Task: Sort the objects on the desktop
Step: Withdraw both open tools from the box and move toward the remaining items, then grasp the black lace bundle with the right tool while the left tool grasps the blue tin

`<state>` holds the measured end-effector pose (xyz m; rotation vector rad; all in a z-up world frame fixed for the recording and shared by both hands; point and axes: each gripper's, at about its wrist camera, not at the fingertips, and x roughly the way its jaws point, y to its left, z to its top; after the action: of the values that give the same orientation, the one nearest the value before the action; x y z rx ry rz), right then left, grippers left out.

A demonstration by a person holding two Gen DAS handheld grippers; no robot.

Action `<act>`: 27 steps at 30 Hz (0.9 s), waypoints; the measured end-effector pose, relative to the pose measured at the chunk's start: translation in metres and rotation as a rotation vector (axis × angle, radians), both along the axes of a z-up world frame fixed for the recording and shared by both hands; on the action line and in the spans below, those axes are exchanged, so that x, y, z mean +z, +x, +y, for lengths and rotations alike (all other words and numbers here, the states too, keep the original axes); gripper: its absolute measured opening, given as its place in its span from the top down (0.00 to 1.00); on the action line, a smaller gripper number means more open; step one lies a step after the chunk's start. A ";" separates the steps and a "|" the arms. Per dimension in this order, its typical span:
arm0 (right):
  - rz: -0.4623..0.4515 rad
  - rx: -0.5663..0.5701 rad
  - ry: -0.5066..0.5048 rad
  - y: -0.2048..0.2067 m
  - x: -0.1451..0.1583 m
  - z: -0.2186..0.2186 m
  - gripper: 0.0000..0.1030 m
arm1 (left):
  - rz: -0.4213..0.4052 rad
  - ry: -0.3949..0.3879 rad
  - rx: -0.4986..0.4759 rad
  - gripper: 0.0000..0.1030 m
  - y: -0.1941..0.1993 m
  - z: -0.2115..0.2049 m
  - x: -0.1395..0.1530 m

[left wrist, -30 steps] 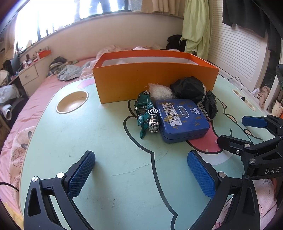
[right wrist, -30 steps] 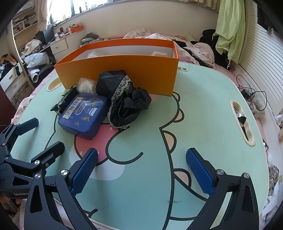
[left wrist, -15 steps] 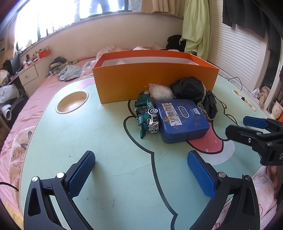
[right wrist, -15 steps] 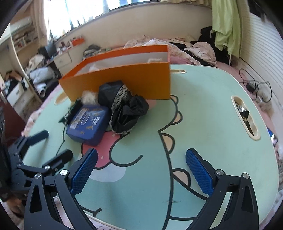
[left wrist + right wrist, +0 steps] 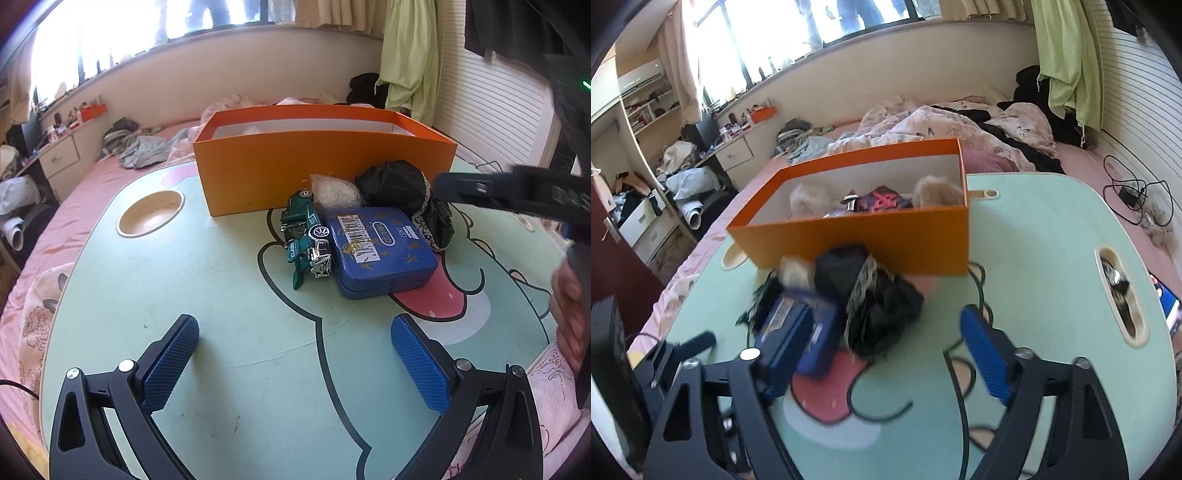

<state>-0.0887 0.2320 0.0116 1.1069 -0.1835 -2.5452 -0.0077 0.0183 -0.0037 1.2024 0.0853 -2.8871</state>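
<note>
Orange box [image 5: 871, 240] near counter [image 5: 184, 295] far edge, holding fluffy balls [image 5: 934, 190] and dark cloth. Blue tin [image 5: 380, 251] shut, just before it. Left claw [image 5: 295, 354] released, empty; right claw [image 5: 879, 354] closing, nothing gripped.

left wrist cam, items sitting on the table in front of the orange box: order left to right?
round recess in the tabletop → green toy car → blue tin → black lace-trimmed cloth. The whitish fluffy bundle sits behind the car and tin, so its slot is unclear.
</note>
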 end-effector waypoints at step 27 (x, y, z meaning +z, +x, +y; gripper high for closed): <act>-0.019 -0.082 -0.004 0.057 -0.014 0.038 0.66 | 0.108 0.118 -0.047 0.00 0.009 -0.005 0.013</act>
<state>-0.0321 0.2701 -0.0021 1.1450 -0.2437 -2.6049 0.0017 0.0132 0.0094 1.0777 0.2348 -3.0253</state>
